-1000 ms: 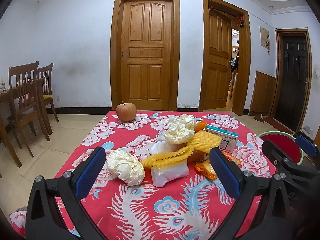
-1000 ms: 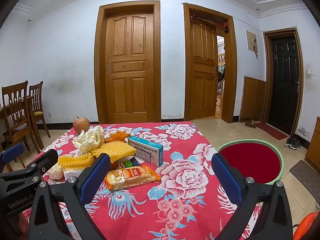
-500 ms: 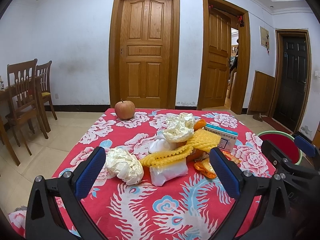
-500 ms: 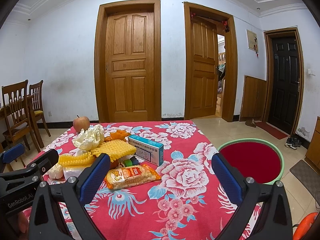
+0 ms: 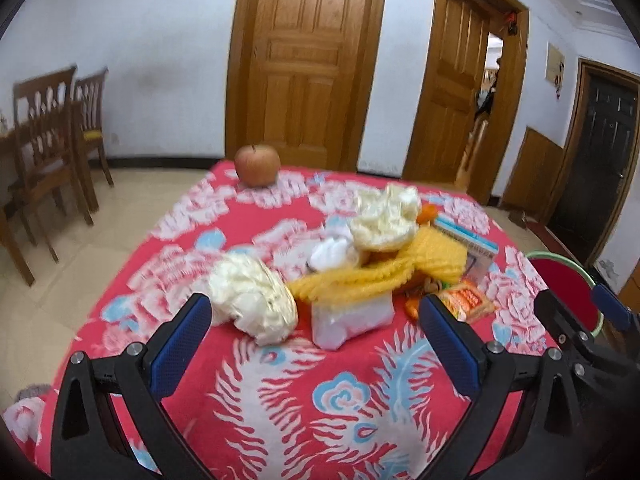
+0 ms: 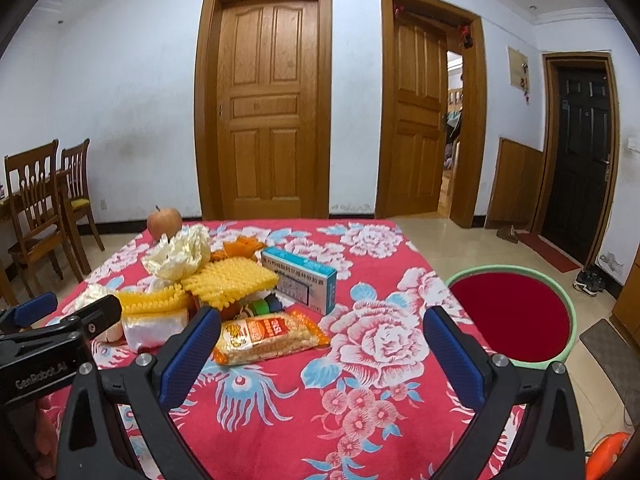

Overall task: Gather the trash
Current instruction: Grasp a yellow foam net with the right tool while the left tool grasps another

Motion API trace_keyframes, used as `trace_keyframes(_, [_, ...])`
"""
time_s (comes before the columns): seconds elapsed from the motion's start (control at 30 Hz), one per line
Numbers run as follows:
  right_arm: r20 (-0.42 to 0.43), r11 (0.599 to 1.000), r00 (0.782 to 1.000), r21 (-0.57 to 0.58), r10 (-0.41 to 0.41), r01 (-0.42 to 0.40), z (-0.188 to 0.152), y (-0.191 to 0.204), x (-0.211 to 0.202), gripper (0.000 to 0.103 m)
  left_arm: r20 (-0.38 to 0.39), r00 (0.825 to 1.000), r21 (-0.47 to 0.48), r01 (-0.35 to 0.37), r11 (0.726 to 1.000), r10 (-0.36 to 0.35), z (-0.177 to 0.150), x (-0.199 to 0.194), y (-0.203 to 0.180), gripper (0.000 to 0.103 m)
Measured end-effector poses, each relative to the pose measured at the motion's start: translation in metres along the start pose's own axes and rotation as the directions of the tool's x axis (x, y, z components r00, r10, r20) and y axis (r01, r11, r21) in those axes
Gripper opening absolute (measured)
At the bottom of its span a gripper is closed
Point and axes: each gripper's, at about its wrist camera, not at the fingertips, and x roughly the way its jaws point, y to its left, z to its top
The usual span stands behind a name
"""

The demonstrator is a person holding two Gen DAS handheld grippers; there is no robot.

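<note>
A heap of trash lies on the red flowered tablecloth (image 5: 340, 392): a crumpled white wrapper (image 5: 256, 300), a clear plastic bag (image 5: 352, 318), yellow foam netting (image 5: 400, 268), another crumpled wrapper (image 5: 386, 218), an orange snack packet (image 6: 268, 334) and a blue-and-white box (image 6: 304, 280). My left gripper (image 5: 316, 340) is open just short of the white wrapper and the plastic bag. My right gripper (image 6: 316, 352) is open over the cloth, its left finger beside the snack packet. A green-rimmed red bin (image 6: 516, 316) stands to the right of the table.
An apple (image 5: 257, 165) sits at the far edge of the table. Wooden chairs (image 5: 52, 148) stand to the left by the wall. Wooden doors (image 6: 266, 104) and a dark door (image 6: 580, 152) line the back wall. Shoes (image 6: 592, 280) lie on the floor.
My left gripper has moved forward and tipped down toward the trash heap, which now looks larger and nearer. The right gripper has barely shifted. Both stay open.
</note>
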Motion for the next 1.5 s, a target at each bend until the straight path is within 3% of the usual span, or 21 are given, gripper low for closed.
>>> trace_keyframes(0.17, [-0.056, 0.999, 0.998, -0.007, 0.037, -0.038, 0.0, 0.002, 0.01, 0.103, -0.091, 0.996, -0.037, 0.012, 0.999, -0.015, -0.003, 0.016, 0.006, 0.101])
trace_keyframes(0.3, [-0.116, 0.998, 0.992, -0.013, 0.055, -0.057, 0.0, 0.005, 0.021, 0.103, -0.127, 0.992, -0.057, -0.02, 0.998, 0.013, -0.004, 0.023, 0.009, 0.101])
trace_keyframes(0.47, [-0.254, 0.996, 0.964, -0.011, 0.081, -0.087, -0.004, 0.009, 0.049, 0.103, -0.18, 0.984, -0.047, -0.001, 0.999, -0.007, -0.005, 0.033, 0.008, 0.101])
trace_keyframes(0.7, [-0.268, 0.991, 0.954, 0.039, 0.132, -0.126, -0.002, 0.006, 0.059, 0.103, -0.156, 0.988, 0.038, 0.008, 0.999, -0.002, 0.005, 0.03, 0.002, 0.101])
trace_keyframes(0.83, [-0.284, 0.988, 0.947, 0.012, 0.153, -0.156, 0.005, 0.013, 0.072, 0.103, -0.163, 0.986, 0.029, 0.051, 0.998, -0.045, 0.016, 0.033, 0.006, 0.101])
trace_keyframes(1.03, [-0.238, 0.98, 0.959, -0.089, 0.152, -0.177, 0.024, 0.025, 0.083, 0.103, -0.18, 0.975, 0.033, 0.141, 0.989, -0.133, 0.029, 0.048, 0.009, 0.1])
trace_keyframes(1.13, [-0.264, 0.963, 0.938, -0.085, 0.225, -0.255, 0.031, 0.025, 0.095, 0.103, -0.21, 0.956, 0.01, 0.214, 0.977, -0.207, 0.032, 0.058, 0.011, 0.099])
trace_keyframes(1.23, [-0.298, 0.943, 0.901, -0.008, 0.315, -0.332, 0.033, 0.021, 0.109, 0.103, -0.216, 0.955, 0.016, 0.212, 0.977, -0.204, 0.033, 0.065, 0.011, 0.095])
trace_keyframes(1.33, [-0.294, 0.923, 0.879, 0.035, 0.375, -0.382, 0.032, 0.022, 0.116, 0.095, -0.217, 0.959, 0.046, 0.196, 0.98, -0.182, 0.031, 0.069, 0.01, 0.084])
trace_keyframes(1.37, [-0.296, 0.92, 0.875, 0.032, 0.382, -0.39, 0.031, 0.024, 0.116, 0.085, -0.213, 0.96, 0.054, 0.197, 0.979, -0.182, 0.03, 0.069, 0.009, 0.08])
trace_keyframes(1.4, [-0.301, 0.913, 0.867, 0.028, 0.396, -0.407, 0.03, 0.028, 0.117, 0.078, -0.209, 0.961, 0.061, 0.199, 0.978, -0.183, 0.03, 0.068, 0.008, 0.07])
trace_keyframes(1.43, [-0.307, 0.907, 0.86, 0.03, 0.408, -0.42, 0.029, 0.029, 0.118, 0.061, -0.205, 0.963, 0.075, 0.193, 0.978, -0.174, 0.029, 0.066, 0.006, 0.057])
trace_keyframes(1.47, [-0.315, 0.902, 0.852, 0.035, 0.418, -0.43, 0.028, 0.031, 0.119, 0.037, -0.203, 0.966, 0.087, 0.18, 0.98, -0.159, 0.028, 0.066, 0.005, 0.05])
trace_keyframes(1.5, [-0.326, 0.899, 0.844, 0.045, 0.426, -0.436, 0.026, 0.033, 0.122, 0.024, -0.203, 0.969, 0.098, 0.166, 0.981, -0.143, 0.027, 0.066, 0.004, 0.042])
